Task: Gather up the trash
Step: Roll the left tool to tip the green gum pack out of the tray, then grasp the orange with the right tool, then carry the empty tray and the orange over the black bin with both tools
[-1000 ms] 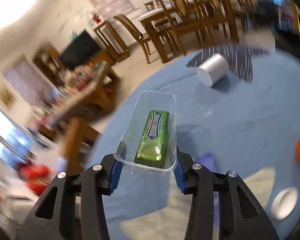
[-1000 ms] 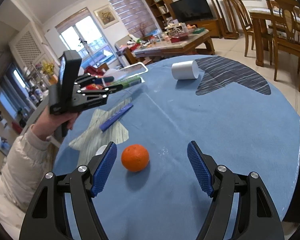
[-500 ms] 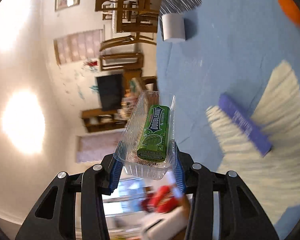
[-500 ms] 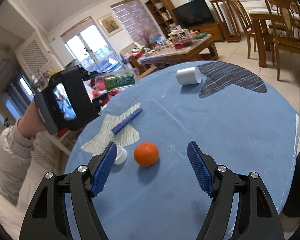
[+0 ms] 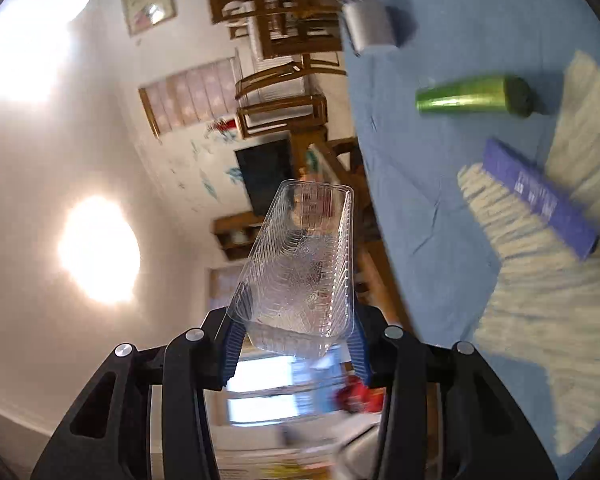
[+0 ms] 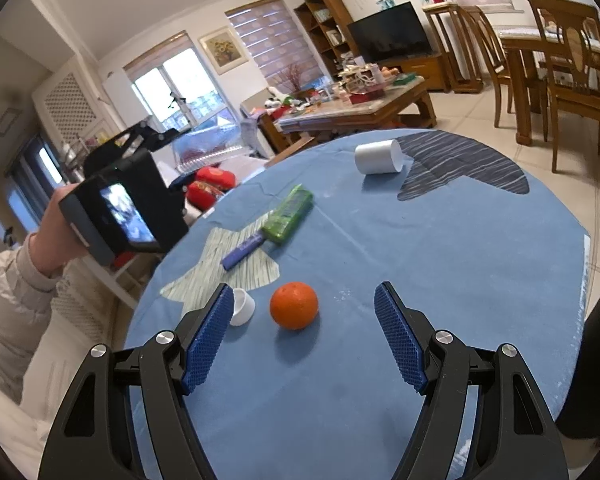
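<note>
Round table (image 6: 440, 264) under blue cloth with pale striped patch and dark striped patch. Lying on it: green gum pack (image 6: 288, 214) touching purple bar (image 6: 243, 250), orange (image 6: 294, 305), small white cap (image 6: 242, 307) just beside orange, white cup (image 6: 378, 157) tipped on side near far edge.

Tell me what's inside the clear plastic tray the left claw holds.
Nothing: the clear tray in the left claw shows only its ribbed bottom. The green gum pack lies on the table.
</note>
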`<state>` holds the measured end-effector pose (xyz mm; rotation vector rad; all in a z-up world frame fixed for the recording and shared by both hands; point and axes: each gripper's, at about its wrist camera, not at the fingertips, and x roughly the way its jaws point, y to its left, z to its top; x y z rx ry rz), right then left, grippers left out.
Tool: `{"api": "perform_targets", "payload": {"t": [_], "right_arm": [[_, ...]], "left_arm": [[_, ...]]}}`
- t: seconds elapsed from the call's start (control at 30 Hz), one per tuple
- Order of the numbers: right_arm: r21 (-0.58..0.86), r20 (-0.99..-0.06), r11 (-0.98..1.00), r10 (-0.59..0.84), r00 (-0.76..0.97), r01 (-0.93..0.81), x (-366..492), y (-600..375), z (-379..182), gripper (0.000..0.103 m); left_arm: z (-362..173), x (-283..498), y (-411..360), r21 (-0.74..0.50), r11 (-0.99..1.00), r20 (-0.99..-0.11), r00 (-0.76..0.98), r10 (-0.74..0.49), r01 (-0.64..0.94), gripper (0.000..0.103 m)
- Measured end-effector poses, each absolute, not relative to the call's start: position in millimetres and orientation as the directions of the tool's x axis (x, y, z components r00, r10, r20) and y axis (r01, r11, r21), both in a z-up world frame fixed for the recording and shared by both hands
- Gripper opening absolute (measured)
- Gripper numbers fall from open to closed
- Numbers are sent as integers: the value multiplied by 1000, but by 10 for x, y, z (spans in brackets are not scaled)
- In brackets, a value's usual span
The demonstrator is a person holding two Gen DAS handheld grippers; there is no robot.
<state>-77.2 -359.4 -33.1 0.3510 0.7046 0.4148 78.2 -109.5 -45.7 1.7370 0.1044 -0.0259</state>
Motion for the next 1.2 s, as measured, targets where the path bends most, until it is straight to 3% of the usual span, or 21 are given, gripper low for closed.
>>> {"api": "perform_targets", "payload": {"t": [0.2, 0.37, 0.43, 0.47, 0.63, 0.9, 1.2], "right_arm": [[387, -615, 878, 473, 631, -281, -608, -3342, -383, 72], [258, -709, 920, 387, 589, -294, -425, -3013, -459, 72], [232, -730, 924, 371, 574, -302, -371, -2937, -496, 57], [203, -745, 933, 344, 572, -297, -342, -2886, -515, 55], [116, -769, 956, 258, 585, -269, -291, -2834, -552, 38], [106, -779, 958, 248, 576, -268, -248, -2819, -589, 38], [202, -735, 945, 321, 597, -258, -359, -3018, -503, 36]], "left_arm": [[-144, 715, -1010, 941, 203, -277, 961, 0, 271, 44], [-3, 695, -844, 782, 471, -417, 904, -91, 408, 44], [34, 670, -754, 701, 553, -456, 879, -139, 450, 44], [43, 660, -704, 657, 591, -471, 867, -163, 469, 44], [-50, 485, -499, 521, 689, -500, 834, -232, 504, 44], [-95, 353, -305, 272, 784, -544, 761, -353, 558, 44], [-69, 280, -423, 100, 800, -558, 699, -448, 592, 44]]}}
